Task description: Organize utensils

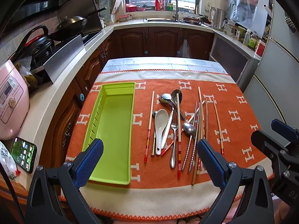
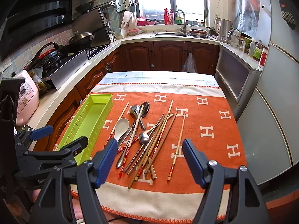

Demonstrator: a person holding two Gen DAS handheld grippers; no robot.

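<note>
An empty lime-green utensil tray [image 1: 112, 130] [image 2: 89, 119] lies on the left of an orange cloth. Right of it is a loose pile: a white ceramic spoon [image 1: 161, 123] [image 2: 120, 127], metal spoons [image 1: 166, 98] [image 2: 143, 137], a fork [image 1: 173, 140], and several wooden and metal chopsticks [image 1: 200, 130] [image 2: 160, 140]. One chopstick [image 2: 178, 145] lies apart on the right. My left gripper [image 1: 149, 149] is open and empty above the table's near edge. My right gripper [image 2: 149, 153] is open and empty above the near ends of the chopsticks.
The orange cloth [image 1: 233, 112] [image 2: 209, 130] covers a small table. A counter on the left holds a pink rice cooker [image 1: 11, 100], a phone [image 1: 23, 152] and a stove with a wok [image 1: 71, 24]. Cabinets and a sink [image 1: 160, 19] stand behind, a fridge [image 2: 276, 112] on the right.
</note>
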